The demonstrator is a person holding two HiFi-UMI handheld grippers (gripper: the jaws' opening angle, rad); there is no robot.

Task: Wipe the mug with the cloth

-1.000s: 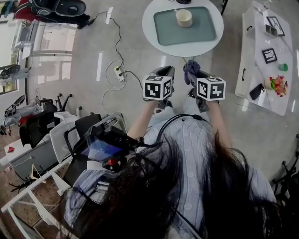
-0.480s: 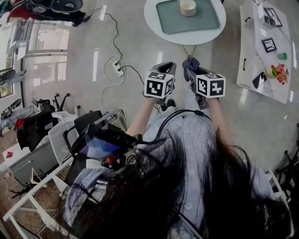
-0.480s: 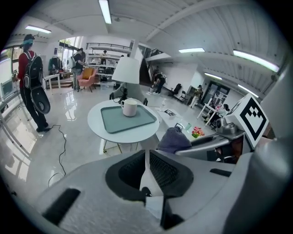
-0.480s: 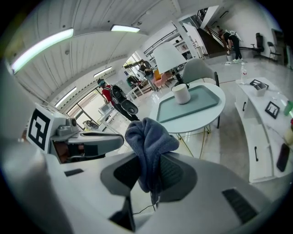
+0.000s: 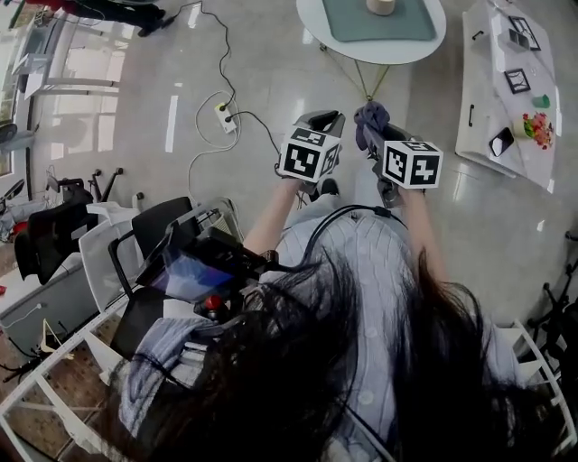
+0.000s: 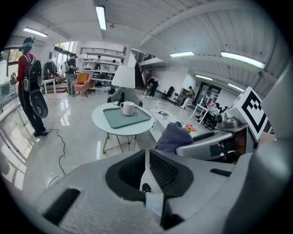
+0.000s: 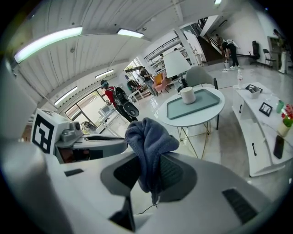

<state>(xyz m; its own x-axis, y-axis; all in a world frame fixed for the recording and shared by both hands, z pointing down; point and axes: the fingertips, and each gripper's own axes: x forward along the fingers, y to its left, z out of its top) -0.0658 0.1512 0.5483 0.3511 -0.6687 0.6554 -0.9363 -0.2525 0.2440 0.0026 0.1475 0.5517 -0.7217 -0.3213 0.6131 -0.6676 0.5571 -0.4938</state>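
Note:
The white mug (image 5: 380,5) stands on a green tray (image 5: 348,23) on a round white table (image 5: 312,23) at the top edge of the head view, well ahead of both grippers. My right gripper (image 7: 149,171) is shut on a blue-grey cloth (image 7: 149,144) that bunches up above its jaws. In the head view the cloth (image 5: 369,115) shows at the tip of the right gripper (image 5: 376,137). My left gripper (image 6: 146,160) is shut with nothing in it, held close beside the right one in mid-air. The mug (image 6: 127,108) and the mug (image 7: 187,95) appear far off in both gripper views.
A long white low cabinet (image 5: 479,99) with picture frames, a phone and flowers runs along the right. A power strip with cables (image 5: 221,113) lies on the floor at left. Chairs and a cart (image 5: 135,244) stand at lower left. A person with a backpack (image 6: 27,87) stands far left.
The round table with the mug has slid toward the top edge of the head view. Both grippers stay side by side, the cloth still held in the right one.

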